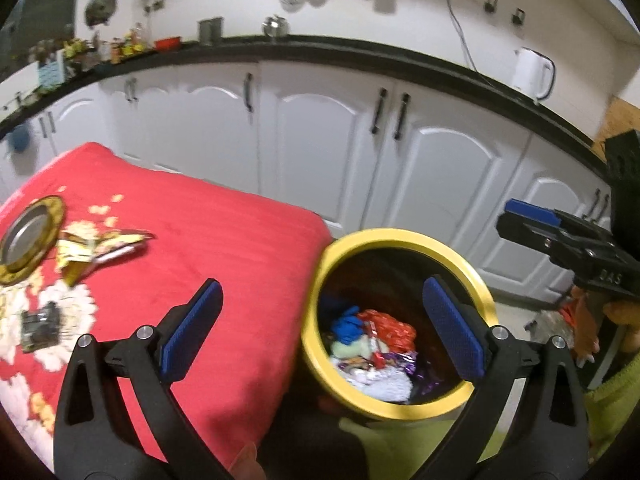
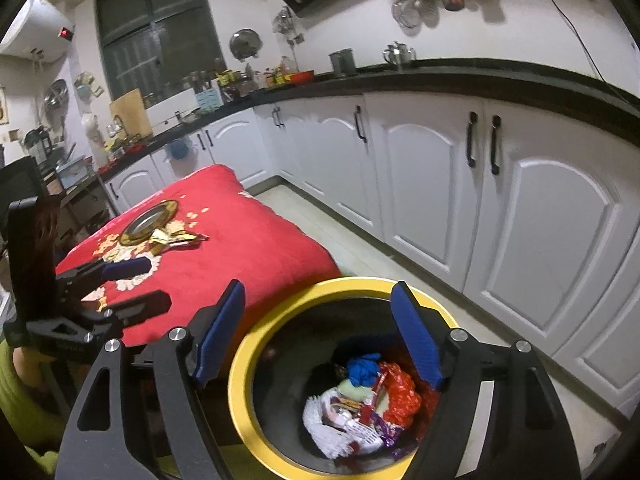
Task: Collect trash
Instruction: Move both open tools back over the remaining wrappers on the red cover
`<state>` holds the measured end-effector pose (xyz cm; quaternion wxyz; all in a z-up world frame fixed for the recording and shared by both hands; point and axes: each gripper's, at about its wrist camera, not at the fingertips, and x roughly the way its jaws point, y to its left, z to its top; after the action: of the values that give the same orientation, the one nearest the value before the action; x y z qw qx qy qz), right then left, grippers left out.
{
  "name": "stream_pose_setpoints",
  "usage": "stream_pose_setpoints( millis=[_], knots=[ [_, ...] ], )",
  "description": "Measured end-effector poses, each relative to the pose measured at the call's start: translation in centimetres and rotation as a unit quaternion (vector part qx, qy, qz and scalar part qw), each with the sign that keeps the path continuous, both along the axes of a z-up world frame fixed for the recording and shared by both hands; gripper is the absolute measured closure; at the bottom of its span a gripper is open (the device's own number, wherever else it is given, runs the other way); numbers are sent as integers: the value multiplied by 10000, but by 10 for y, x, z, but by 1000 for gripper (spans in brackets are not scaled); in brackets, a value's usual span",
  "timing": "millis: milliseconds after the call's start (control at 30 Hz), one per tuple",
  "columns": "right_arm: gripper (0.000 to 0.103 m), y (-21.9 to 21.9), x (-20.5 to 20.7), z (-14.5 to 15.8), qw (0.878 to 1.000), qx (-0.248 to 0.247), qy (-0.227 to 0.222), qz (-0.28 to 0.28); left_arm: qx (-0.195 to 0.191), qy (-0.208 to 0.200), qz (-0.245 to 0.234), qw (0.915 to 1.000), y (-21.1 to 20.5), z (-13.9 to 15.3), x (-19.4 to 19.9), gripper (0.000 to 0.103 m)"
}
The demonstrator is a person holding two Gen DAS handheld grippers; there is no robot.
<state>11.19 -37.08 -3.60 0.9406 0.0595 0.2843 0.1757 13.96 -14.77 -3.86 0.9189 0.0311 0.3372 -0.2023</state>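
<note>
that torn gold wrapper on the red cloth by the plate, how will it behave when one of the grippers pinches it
The gold wrapper looks torn open and crumpled, so it would likely flop and crush rather than hold shape. Its foil looks glossy, so it may slip between the fingers. It appears thin and empty, probably very light, and might slide across the red cloth if nudged.

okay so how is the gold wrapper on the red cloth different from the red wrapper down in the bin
Place: the gold wrapper lies out on the red cloth, beside the gold-rimmed plate; the red wrapper is inside the yellow-rimmed bin.
Colour: the gold wrapper is yellow-gold, the red wrapper orange-red.
Company: the gold wrapper lies apart from other litter; the red wrapper is piled among other trash.
Both are crumpled and shiny.
</note>
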Motion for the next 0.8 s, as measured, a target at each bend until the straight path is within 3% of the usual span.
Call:
stream_pose_setpoints(
  millis=[433,800],
  knots=[
    [30,63,11,21,9976,-143,-193,650,-49,-562,945,9939,76,27,-13,11],
    [30,130,33,29,9897,-390,-313,1344,-339,-378,1965,9792,158,20,-14,11]
  ],
)
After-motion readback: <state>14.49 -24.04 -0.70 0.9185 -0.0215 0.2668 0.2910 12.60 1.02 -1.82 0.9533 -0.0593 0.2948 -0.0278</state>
